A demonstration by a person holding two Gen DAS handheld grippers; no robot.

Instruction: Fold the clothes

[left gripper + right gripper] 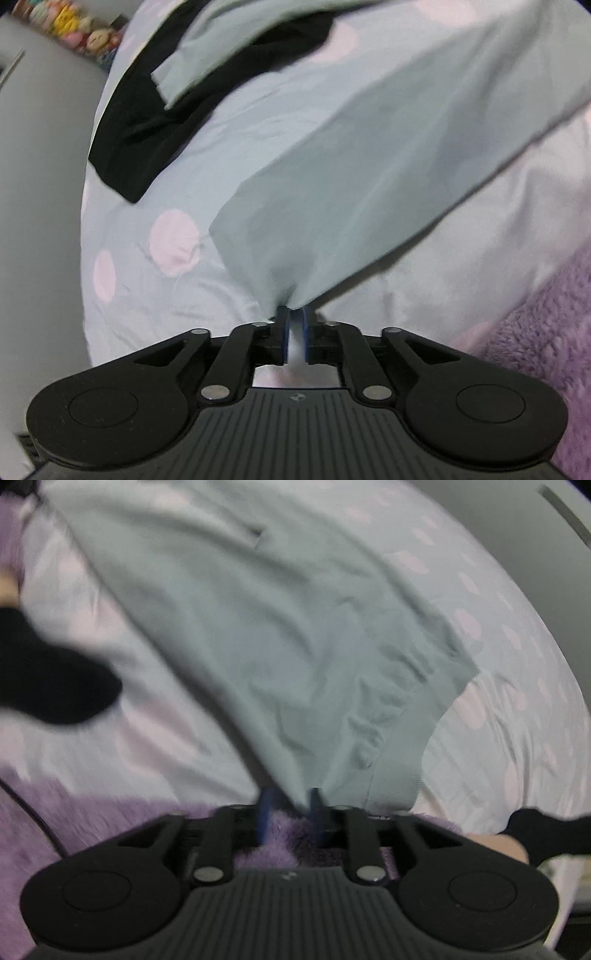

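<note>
— Both tools first?
— Left tool (pixel 294 314) has its jaws slightly parted, with a corner of the pale green cotton garment (pixel 343 155) between them. Right tool (pixel 289 798) stands open at the hem.
— And the garment?
— Spread on the pink-dotted pale bedsheet (pixel 147 192), beside a black garment (pixel 136 122) at far left.

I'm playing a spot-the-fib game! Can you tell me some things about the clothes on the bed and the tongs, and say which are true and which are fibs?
1. The pale green garment lies on a spotted bedsheet. True.
2. A red shirt lies beside it. False: the other garment is the black garment.
3. The left tongs have green cloth bunched at their tips. True.
4. The right tongs are shut tight. False: a clear gap shows between their blue pads.
5. The fluffy blanket is yellow. False: it is purple.
</note>
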